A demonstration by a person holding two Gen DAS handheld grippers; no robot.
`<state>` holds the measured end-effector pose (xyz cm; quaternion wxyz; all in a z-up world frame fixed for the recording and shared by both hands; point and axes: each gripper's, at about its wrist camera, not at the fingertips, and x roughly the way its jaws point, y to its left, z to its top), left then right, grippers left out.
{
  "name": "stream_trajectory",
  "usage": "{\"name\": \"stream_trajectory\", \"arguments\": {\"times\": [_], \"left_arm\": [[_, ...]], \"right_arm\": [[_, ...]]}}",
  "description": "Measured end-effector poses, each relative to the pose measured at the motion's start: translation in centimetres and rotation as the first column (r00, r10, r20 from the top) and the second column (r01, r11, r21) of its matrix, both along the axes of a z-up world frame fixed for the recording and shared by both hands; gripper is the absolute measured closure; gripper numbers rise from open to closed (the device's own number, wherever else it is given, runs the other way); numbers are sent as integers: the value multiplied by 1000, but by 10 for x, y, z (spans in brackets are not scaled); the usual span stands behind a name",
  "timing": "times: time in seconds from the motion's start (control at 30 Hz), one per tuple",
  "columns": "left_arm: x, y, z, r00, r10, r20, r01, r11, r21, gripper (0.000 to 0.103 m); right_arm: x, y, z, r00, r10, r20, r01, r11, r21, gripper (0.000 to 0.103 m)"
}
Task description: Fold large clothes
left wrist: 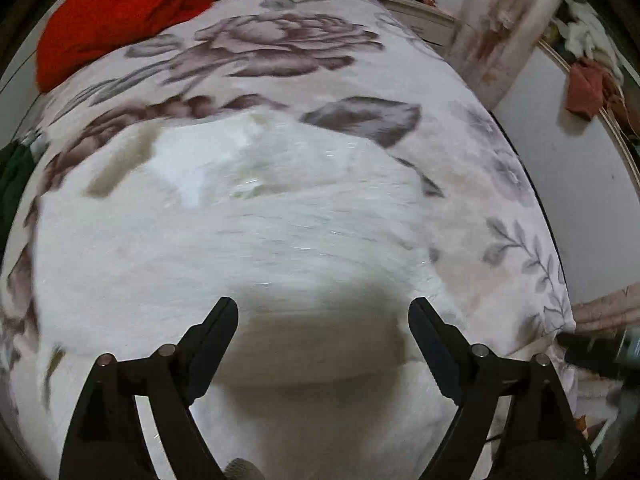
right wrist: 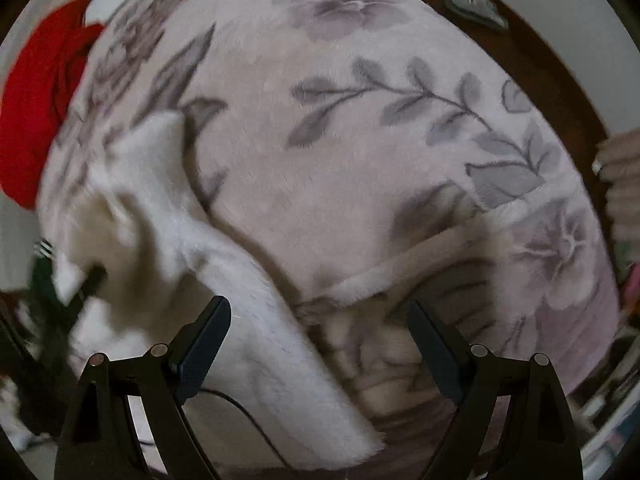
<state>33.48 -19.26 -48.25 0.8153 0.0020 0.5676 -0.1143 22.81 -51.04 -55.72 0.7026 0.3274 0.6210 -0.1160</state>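
Lying beneath left gripper (left wrist: 323, 312): white garment (left wrist: 240, 240)

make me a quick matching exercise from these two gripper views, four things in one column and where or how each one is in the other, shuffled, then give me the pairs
Things:
1. white fluffy garment
2. red crumpled cloth
3. pale floral plush blanket
4. left gripper

Places or states:
A. bunched at the far corner of the bed
B. jaws wide apart, nothing between them
C. lying spread on the blanket, just ahead of the jaws
D. covering the bed, printed with grey leaves and roses

Pairs: 1-C, 2-A, 3-D, 4-B
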Motion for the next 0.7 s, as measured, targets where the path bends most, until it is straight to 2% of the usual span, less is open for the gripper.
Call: {"name": "stream_trajectory", "arguments": {"times": [0.07,0.13,0.23,0.27,0.37,0.4,0.43,0.47,0.5,0.63,0.7], "left_arm": [[0,28,3,998,61,-6,-61,998,27,16],[-12,69,8,987,163,-1,-162,984,73,16],[-22,132,9,951,309,18,-307,936,169,16],[-24,155,7,934,357,31,-355,911,211,16],[-21,205,-2,898,438,36,-430,858,281,16],[-17,220,-4,887,461,38,-451,843,292,16],[-14,233,-4,875,481,47,-472,830,296,16],[-10,243,-4,868,494,58,-487,821,297,16],[-5,251,-3,862,501,69,-497,815,298,16],[22,263,3,862,496,106,-505,820,269,16],[42,267,-1,867,485,113,-497,830,251,16]], "right_arm": [[13,3,5,998,-5,59,-2,994,109,12],[29,18,7,995,23,101,-42,982,182,12],[69,54,-4,986,100,135,-131,960,246,12],[79,63,-8,984,117,138,-149,955,258,12],[118,111,-28,967,211,142,-245,923,298,12],[125,121,-34,963,230,141,-263,919,295,16],[137,137,-41,951,273,142,-304,910,282,48],[141,149,-44,943,306,129,-330,907,261,85],[145,157,-44,940,326,106,-342,912,227,97],[150,153,4,925,308,221,-324,945,39,98],[151,138,19,930,277,242,-289,957,15,98]]}}
